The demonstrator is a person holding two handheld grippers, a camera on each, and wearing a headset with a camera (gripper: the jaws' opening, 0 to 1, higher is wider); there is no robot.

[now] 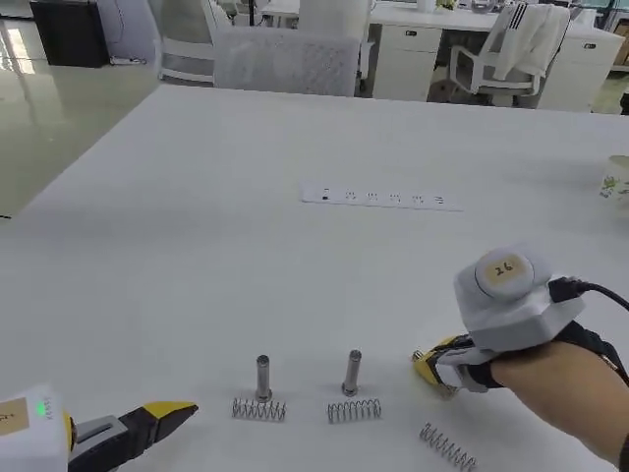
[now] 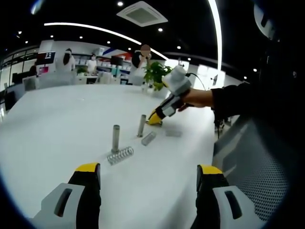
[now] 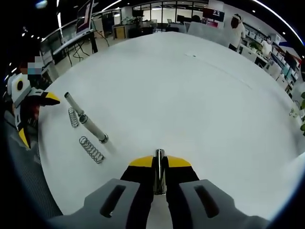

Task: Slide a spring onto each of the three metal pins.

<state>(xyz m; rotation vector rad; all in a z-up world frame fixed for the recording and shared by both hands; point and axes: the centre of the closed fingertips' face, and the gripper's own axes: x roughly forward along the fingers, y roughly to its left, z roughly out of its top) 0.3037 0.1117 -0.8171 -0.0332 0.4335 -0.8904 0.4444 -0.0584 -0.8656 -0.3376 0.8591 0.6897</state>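
The right gripper (image 1: 428,366) has a pale grey housing, a round cap with a tan sticker marked 26, a black cable (image 1: 590,291) and black fingers (image 3: 143,164) with yellow tips. The hand (image 1: 550,379) wears a black glove. The left gripper (image 1: 185,408) has the same yellow tips, plus a green light (image 1: 41,407).

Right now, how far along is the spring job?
Done: nothing; no pin wears a spring. Two pins stand, first pin and second pin, with first spring, second spring and third spring lying loose on the table. In hand: right tool shut on third pin; left tool open. Left: all three springs.
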